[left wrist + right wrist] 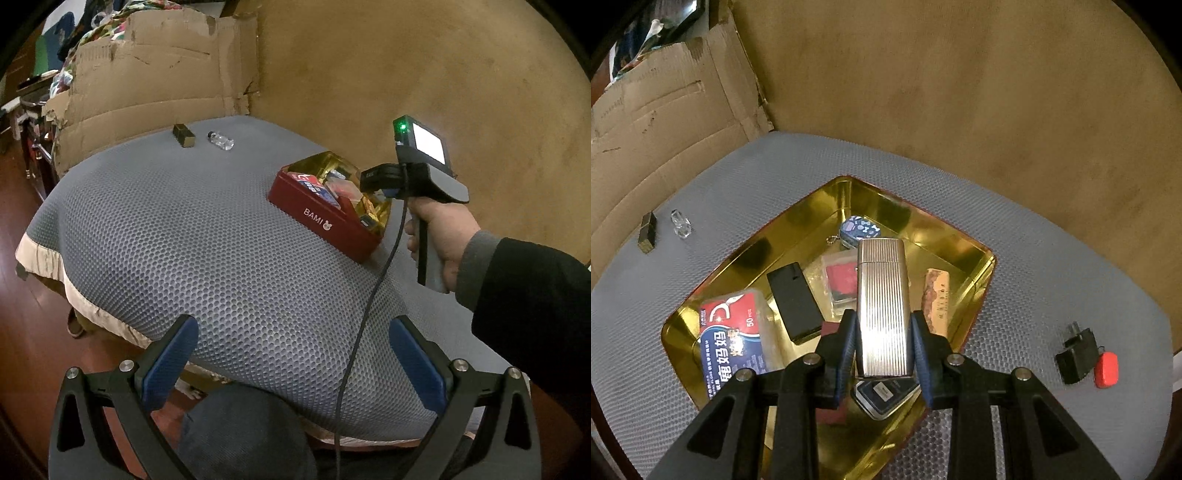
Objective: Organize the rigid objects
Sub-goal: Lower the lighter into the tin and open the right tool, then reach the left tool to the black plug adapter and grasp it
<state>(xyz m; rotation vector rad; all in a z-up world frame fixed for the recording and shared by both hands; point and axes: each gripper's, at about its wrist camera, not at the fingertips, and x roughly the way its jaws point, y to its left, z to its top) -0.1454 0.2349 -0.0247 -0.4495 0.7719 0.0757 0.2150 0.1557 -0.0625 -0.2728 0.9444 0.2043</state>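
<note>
Above the gold-lined tin (pixel 798 229), we are holding our right gripper (pixel 882 343) pointing forward and down, its blue pads clamping a ribbed silver lighter (pixel 882 306) upright over the contents. Our left gripper (pixel 291 354) is hovering low over the grey mat (pixel 207 236), jaws spread wide, holding nothing.
</note>
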